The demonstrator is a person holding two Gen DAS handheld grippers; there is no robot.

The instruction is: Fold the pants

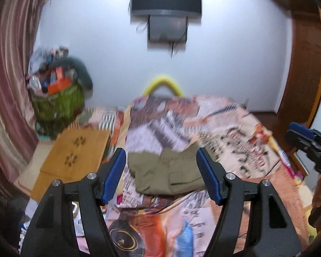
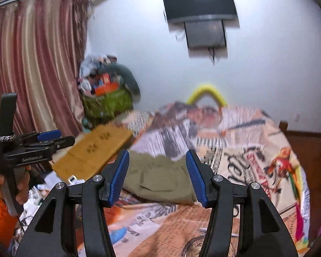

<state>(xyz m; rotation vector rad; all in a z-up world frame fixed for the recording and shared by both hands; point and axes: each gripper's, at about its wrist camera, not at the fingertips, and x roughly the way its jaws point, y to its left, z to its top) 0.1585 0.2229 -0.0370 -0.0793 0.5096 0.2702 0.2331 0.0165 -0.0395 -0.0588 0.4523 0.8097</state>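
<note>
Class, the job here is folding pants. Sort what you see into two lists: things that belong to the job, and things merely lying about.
Belongs to the job:
- olive pants, lying in a folded bundle on the bed
- left gripper, empty
- right gripper, empty

Lying about:
- printed bedspread
- cardboard box
- green bag of clutter
- wall television
- curtain

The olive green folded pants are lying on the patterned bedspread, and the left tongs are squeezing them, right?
Not quite. The olive green folded pants do lie on the patterned bedspread, but the left tongs are not squeezing them. The left wrist view shows the blue pads wide apart in the air, with the pants lying farther off, untouched.
</note>
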